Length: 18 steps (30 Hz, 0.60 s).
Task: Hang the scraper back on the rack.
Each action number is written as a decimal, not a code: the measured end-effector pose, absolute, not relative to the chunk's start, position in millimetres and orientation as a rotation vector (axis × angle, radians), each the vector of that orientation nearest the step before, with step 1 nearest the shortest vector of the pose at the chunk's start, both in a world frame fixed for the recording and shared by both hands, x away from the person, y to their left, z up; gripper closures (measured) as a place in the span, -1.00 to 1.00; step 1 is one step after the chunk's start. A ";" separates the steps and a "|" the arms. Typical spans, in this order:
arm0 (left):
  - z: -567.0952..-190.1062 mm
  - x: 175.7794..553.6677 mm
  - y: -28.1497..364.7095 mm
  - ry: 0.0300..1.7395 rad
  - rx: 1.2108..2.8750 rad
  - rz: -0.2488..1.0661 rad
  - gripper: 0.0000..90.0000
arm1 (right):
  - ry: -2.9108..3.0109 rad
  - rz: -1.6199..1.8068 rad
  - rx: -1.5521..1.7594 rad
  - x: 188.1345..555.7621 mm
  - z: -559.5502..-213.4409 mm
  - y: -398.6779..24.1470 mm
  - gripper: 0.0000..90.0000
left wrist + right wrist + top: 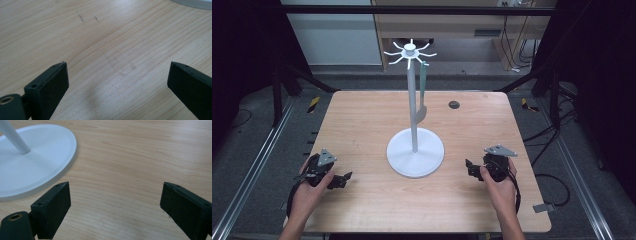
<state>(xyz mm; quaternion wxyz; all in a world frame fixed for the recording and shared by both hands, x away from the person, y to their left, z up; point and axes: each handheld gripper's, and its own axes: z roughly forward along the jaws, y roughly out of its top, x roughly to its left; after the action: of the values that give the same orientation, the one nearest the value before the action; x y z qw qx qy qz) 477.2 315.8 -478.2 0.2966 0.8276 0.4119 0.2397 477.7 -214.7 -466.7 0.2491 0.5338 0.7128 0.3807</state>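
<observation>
A tall white stand [413, 107] with a round base [415, 152] rises from the middle of the wooden table [362, 125]; hooks spread out at its top [410, 50]. A grey-green utensil [422, 95] hangs from one hook beside the pole. At the table's left front a hand holds my left gripper [346, 180], open over bare wood [117, 65]. My right gripper [469, 167] sits at the right front, open, just right of the base [32, 162]. Nothing lies between either pair of jaws.
A small dark round hole [454, 104] sits in the table at the back right. Metal rails [252, 170] run along both sides of the table. Cables [557, 180] lie on the floor at the right, and a cabinet [437, 25] stands behind.
</observation>
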 end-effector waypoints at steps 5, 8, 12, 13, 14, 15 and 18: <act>-478.2 477.5 315.6 1.095 2.199 0.639 -0.93 | 1.906 1.044 1.474 480.5 -474.1 -219.1 -0.77; -478.2 478.0 314.9 1.096 2.197 0.638 -0.93 | 1.896 1.046 1.481 480.9 -479.3 -220.7 -0.76; -478.6 478.3 312.8 1.090 2.197 0.636 -0.93 | 1.867 1.062 1.502 481.0 -483.6 -224.5 -0.75; -478.5 478.3 312.2 1.089 2.198 0.635 -0.93 | 1.867 1.065 1.500 480.9 -484.0 -225.5 -0.75; -478.5 478.4 311.8 1.086 2.200 0.635 -0.93 | 1.864 1.066 1.505 480.5 -484.2 -226.2 -0.75; -478.7 478.7 311.3 1.083 2.201 0.637 -0.93 | 1.865 1.073 1.513 479.9 -484.2 -226.6 -0.74; -478.9 479.2 310.1 1.082 2.206 0.637 -0.93 | 1.881 1.060 1.520 479.7 -485.7 -227.9 -0.74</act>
<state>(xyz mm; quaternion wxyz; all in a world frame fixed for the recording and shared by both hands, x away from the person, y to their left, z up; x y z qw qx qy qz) 479.2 310.1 -478.9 0.2971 0.8299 0.4069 0.2396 479.7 -227.9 -485.7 0.2481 0.5577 0.6900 0.3889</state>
